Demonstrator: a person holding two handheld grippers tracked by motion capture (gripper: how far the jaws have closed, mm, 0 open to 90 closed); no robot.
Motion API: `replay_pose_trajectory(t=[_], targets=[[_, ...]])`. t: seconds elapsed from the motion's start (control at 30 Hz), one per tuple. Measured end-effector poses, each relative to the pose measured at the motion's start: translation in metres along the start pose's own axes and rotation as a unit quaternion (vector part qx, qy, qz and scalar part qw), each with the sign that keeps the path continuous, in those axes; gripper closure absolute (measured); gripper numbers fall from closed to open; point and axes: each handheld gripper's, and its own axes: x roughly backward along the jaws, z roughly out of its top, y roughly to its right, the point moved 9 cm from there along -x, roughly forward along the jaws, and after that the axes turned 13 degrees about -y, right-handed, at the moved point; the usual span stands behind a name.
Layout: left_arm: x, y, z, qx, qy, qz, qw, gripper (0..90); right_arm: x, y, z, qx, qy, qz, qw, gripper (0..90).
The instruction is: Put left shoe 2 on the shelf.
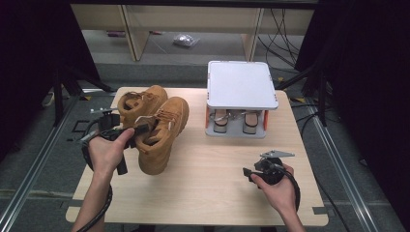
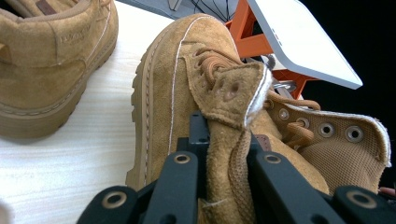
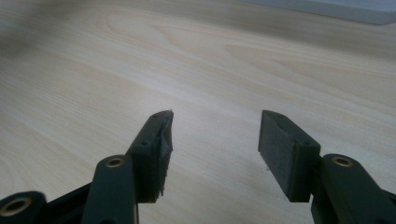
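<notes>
Two tan suede boots stand on the left half of the wooden table (image 1: 208,169). The nearer boot (image 1: 162,133) is tipped up, its toe toward the table's front. My left gripper (image 1: 140,129) is shut on that boot's tongue (image 2: 233,93), which sticks up between the two black jaws of the left gripper (image 2: 226,158). The second boot (image 1: 138,101) stands behind it, and its heel (image 2: 51,60) lies at the upper left of the left gripper view. My right gripper (image 1: 247,172) hovers low over bare wood at the front right. Nothing lies between the open jaws of the right gripper (image 3: 215,135).
A small rack with a white top (image 1: 240,84) and orange posts stands at the back right of the table, with a pair of shoes (image 1: 221,121) on its lower level. Its white top (image 2: 303,42) lies just beyond the held boot. Dark stands and cables flank the table.
</notes>
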Motion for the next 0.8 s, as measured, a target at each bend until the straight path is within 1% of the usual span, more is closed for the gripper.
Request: replay_pose_trajectory(t=[0.07, 0.1, 0.17, 0.2, 0.23, 0.27, 0.33, 0.4, 0.43, 0.47, 0.5, 0.53, 0.57, 0.63, 0.7, 0.73, 0.77, 0.8], targets=[[-0.001, 0.001, 0.003, 0.001, 0.002, -0.001, 1.0, 82.9, 0.0, 0.001, 0.0, -0.003, 0.001, -0.002, 1.0, 45.3], [-0.002, 0.001, 0.004, 0.002, 0.001, -0.001, 1.0, 82.9, 0.0, 0.001, 0.0, 0.0, 0.001, -0.001, 1.0, 45.2], [-0.003, 0.002, 0.007, 0.002, 0.002, -0.001, 1.0, 82.9, 0.001, 0.001, -0.001, -0.005, -0.001, -0.006, 1.0, 45.3], [-0.004, 0.002, 0.008, 0.001, 0.003, -0.001, 1.0, 82.9, -0.001, 0.0, 0.0, -0.006, 0.003, 0.0, 1.0, 45.3], [-0.004, 0.003, 0.01, 0.002, 0.006, 0.001, 1.0, 82.9, 0.0, -0.003, -0.002, -0.021, -0.001, 0.004, 0.9998, 45.3], [-0.005, 0.004, 0.011, 0.0, 0.005, 0.001, 1.0, 82.9, 0.0, -0.003, -0.002, -0.018, -0.003, 0.002, 0.9998, 45.2], [-0.006, 0.006, 0.014, -0.002, 0.006, 0.001, 1.0, 82.9, -0.001, -0.004, -0.002, -0.023, -0.003, 0.004, 0.9997, 45.3], [-0.006, 0.007, 0.017, -0.002, 0.007, -0.002, 1.0, 83.0, -0.001, -0.004, -0.002, -0.022, -0.002, 0.003, 0.9998, 45.3], [-0.006, 0.008, 0.018, -0.002, 0.006, -0.003, 1.0, 83.0, 0.0, -0.003, -0.001, -0.017, -0.001, 0.0, 0.9999, 45.3], [-0.007, 0.009, 0.02, -0.003, 0.007, -0.003, 1.0, 83.0, 0.0, -0.004, -0.001, -0.018, -0.002, 0.0, 0.9998, 45.3], [-0.007, 0.009, 0.021, -0.003, 0.009, -0.001, 1.0, 83.0, -0.001, -0.003, -0.001, -0.021, -0.002, -0.005, 0.9998, 45.3], [-0.007, 0.01, 0.022, -0.004, 0.008, -0.001, 1.0, 83.0, -0.001, -0.003, -0.002, -0.019, -0.005, -0.007, 0.9998, 45.3], [-0.007, 0.011, 0.023, -0.004, 0.009, 0.0, 1.0, 83.0, -0.001, -0.003, -0.002, -0.009, -0.005, -0.002, 0.9999, 45.3], [-0.007, 0.012, 0.025, -0.006, 0.008, 0.0, 0.9999, 83.0, -0.001, -0.004, -0.001, -0.011, -0.001, -0.001, 0.9999, 45.3], [-0.008, 0.012, 0.028, -0.003, 0.011, -0.002, 0.9999, 83.0, -0.002, -0.003, -0.002, -0.01, 0.0, -0.003, 0.9999, 45.3], [-0.008, 0.012, 0.028, -0.003, 0.01, -0.004, 0.9999, 83.0, -0.002, -0.001, -0.002, -0.001, 0.001, -0.006, 1.0, 45.3], [-0.008, 0.012, 0.03, -0.002, 0.013, -0.004, 0.9999, 83.0, -0.002, -0.001, -0.002, -0.001, 0.001, -0.004, 1.0, 45.3], [-0.008, 0.012, 0.031, -0.001, 0.013, -0.003, 0.9999, 83.0, -0.001, 0.0, -0.003, -0.004, 0.0, -0.008, 1.0, 45.3]])
